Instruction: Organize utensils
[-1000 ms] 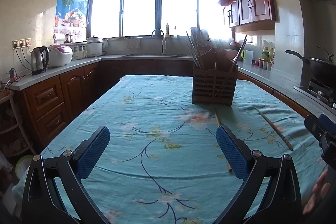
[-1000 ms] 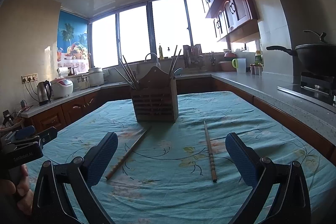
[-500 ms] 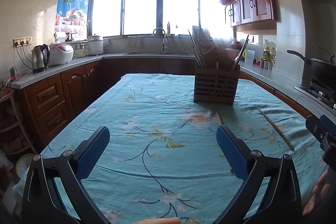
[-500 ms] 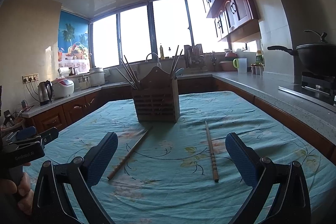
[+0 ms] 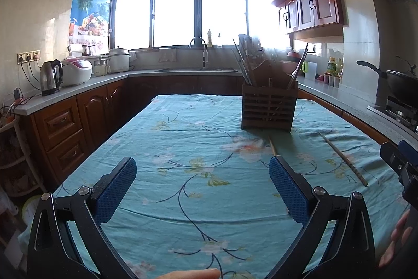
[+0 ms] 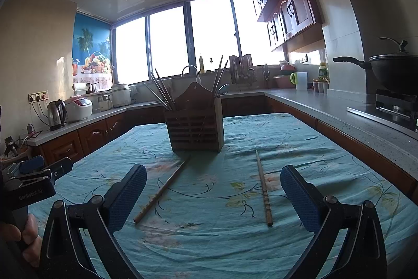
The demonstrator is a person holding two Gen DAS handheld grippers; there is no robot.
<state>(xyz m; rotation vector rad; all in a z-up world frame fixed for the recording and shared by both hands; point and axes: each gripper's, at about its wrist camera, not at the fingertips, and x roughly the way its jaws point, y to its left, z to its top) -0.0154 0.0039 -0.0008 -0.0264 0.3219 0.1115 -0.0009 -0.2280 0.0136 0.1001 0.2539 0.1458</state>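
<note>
Both tongs, left [image 5: 202, 187] and right [image 6: 213, 194], stand wide apart and grip nothing, held above the near end of the bench [image 6: 300, 137] with its floral cloth. Far along the bench stands a slatted wooden holder [image 6: 194, 131]; chopsticks [image 6: 160, 92] lean upright in its compartments. Two loose chopsticks lie flat near it: one left [image 6: 162, 191], one right [image 6: 263, 187], well apart.
</note>
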